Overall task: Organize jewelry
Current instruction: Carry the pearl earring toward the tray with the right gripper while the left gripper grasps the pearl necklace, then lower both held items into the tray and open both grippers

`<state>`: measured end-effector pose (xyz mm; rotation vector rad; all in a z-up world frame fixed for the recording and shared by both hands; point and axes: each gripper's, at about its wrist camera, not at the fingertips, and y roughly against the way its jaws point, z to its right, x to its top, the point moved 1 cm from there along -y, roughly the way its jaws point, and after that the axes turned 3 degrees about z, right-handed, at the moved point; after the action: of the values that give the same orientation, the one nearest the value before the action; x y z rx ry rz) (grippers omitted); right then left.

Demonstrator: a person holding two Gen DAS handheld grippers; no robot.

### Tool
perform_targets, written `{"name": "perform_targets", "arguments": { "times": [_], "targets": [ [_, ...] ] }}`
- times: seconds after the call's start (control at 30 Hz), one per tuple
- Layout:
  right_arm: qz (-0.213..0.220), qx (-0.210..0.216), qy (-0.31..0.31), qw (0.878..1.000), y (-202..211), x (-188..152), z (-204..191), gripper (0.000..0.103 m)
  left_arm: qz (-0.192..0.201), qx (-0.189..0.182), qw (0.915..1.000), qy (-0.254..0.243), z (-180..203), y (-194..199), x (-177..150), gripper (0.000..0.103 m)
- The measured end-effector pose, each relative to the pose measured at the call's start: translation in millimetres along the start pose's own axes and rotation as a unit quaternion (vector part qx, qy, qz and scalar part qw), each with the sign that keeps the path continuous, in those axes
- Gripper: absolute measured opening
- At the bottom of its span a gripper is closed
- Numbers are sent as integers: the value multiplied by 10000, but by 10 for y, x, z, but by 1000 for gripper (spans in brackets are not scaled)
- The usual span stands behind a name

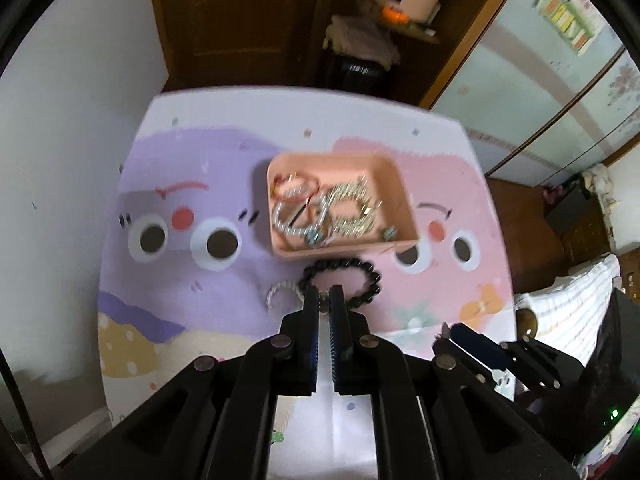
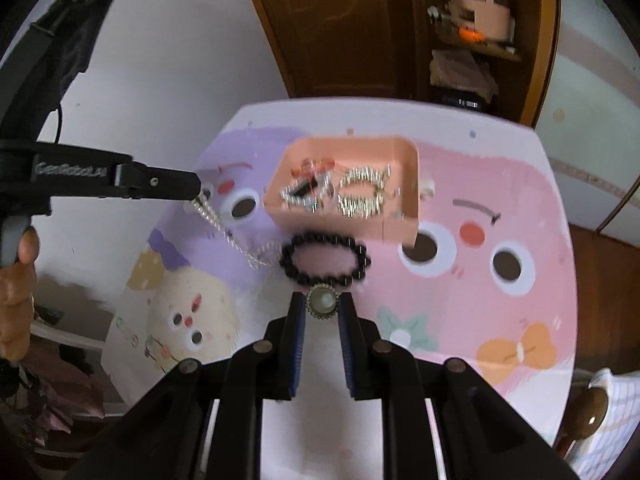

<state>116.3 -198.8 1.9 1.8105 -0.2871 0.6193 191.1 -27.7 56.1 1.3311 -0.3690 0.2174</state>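
A pink tray (image 1: 394, 178) (image 2: 408, 168) sits mid-table and holds several bracelets and chains. A black bead bracelet (image 1: 370, 274) (image 2: 320, 242) lies on the mat just in front of it. My left gripper (image 1: 325, 294) is shut on a silver chain (image 1: 280, 290); in the right wrist view the chain (image 2: 218, 220) hangs from the left gripper (image 2: 196, 190) down to the mat. My right gripper (image 2: 322, 300) is shut on a round pearl brooch (image 2: 322, 301), held just in front of the black bracelet. The right gripper (image 1: 448, 334) also shows low right in the left wrist view.
A cartoon-printed mat (image 1: 192, 280) (image 2: 500, 312) covers the small table. A white wall stands left, a wooden door (image 1: 224, 20) and shelf behind, a bed (image 1: 572, 308) to the right. The person's hand (image 2: 16, 280) is at far left.
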Motion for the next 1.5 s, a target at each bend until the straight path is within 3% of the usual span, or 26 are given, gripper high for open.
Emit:
{"name": "perform_targets", "arguments": {
  "times": [0.33,0.57,0.97,1.5],
  "targets": [
    [543,-129,92,9984,298,646,-7,16,663,-41,9975,-240,218,592,345,3],
    [718,-231,96,9971,252,999,40,16,898,-77,9954,-314,296,713,570,3],
    [433,-247,39,9987,-248,1140,126,16,809,-110,9962,-295,315,378,825,3],
    [37,-237,-114,9996,-743,1127,388,16,901,-215,9932,-711,556,47,997,3]
  ]
}}
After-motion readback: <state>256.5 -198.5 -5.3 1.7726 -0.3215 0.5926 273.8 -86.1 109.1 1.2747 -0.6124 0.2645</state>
